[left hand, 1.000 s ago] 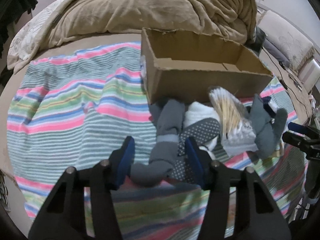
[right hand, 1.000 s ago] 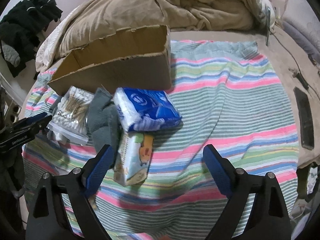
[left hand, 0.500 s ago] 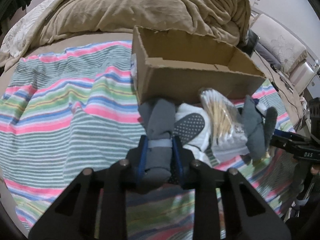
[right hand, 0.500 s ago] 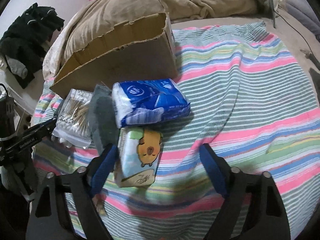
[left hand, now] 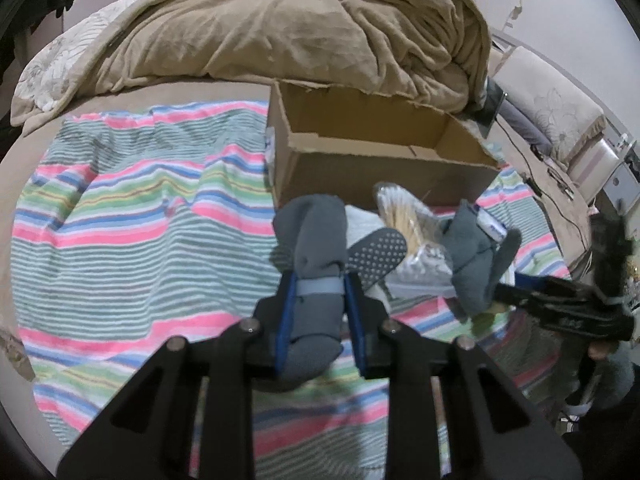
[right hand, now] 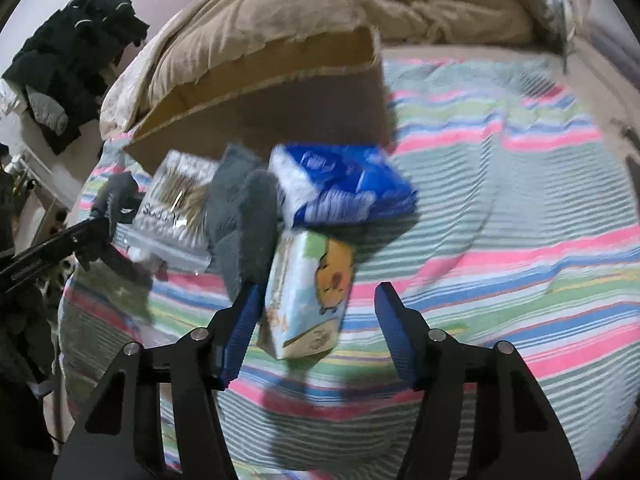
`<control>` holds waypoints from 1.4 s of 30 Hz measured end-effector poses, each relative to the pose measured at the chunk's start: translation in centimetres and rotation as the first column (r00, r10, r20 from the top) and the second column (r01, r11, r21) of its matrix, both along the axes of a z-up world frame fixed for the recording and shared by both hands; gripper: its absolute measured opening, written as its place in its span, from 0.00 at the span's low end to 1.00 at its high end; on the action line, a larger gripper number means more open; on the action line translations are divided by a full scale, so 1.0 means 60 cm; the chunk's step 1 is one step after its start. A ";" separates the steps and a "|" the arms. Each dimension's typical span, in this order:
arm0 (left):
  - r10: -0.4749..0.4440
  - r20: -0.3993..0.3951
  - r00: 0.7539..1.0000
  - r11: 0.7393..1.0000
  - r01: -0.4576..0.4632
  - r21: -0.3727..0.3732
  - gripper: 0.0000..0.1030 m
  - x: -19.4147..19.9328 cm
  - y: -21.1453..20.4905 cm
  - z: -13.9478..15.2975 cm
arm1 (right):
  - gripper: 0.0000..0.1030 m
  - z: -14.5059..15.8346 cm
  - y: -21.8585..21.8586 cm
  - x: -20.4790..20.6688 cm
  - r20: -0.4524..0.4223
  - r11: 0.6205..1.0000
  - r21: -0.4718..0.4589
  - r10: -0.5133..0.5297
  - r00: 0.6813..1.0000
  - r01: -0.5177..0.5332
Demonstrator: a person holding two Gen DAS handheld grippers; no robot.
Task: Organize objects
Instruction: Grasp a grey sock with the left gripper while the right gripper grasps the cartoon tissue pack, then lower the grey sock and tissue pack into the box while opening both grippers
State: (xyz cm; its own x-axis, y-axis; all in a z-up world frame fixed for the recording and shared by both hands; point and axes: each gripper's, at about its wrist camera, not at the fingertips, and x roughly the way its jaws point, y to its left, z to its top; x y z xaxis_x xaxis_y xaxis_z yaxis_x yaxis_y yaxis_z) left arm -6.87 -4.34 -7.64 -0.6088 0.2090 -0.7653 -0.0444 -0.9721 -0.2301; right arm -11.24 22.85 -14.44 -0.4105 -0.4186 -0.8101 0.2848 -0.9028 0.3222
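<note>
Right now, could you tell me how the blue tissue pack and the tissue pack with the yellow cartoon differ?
The blue tissue pack is dark blue with white print and lies next to the cardboard box. The cartoon tissue pack is pale with a yellow character, narrower, and nearer the camera. It sits between the open fingers of the right gripper, while the blue pack lies beyond them. Both are soft wrapped packs on the striped blanket.

Left gripper [left hand: 320,312] clamped on grey sock [left hand: 314,280], cardboard box [left hand: 372,160] behind
</note>
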 end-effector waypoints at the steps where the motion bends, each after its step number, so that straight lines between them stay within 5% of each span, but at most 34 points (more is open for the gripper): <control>1: -0.001 -0.002 1.000 1.000 0.001 0.002 0.24 0.003 0.000 0.002 | 0.60 -0.006 -0.001 -0.003 0.005 1.000 -0.005 0.000 1.000 0.000; 6: 0.004 -0.035 0.999 1.000 -0.003 0.009 0.24 0.028 0.001 0.028 | 0.29 0.010 0.009 0.005 -0.007 0.999 -0.034 0.020 1.000 -0.020; 21: -0.004 -0.124 0.992 0.999 0.008 0.031 0.24 0.031 0.011 0.103 | 0.29 0.143 0.058 0.030 -0.149 0.993 -0.119 0.000 0.989 -0.018; 33: -0.015 -0.184 0.983 0.998 0.027 0.061 0.24 -0.043 0.046 0.146 | 0.29 0.208 0.036 -0.058 -0.256 0.990 -0.121 0.037 0.966 -0.070; 42: -0.033 -0.220 0.975 0.993 0.057 0.101 0.24 -0.125 0.087 0.161 | 0.29 0.205 0.031 -0.145 -0.260 0.990 -0.120 0.037 0.965 -0.070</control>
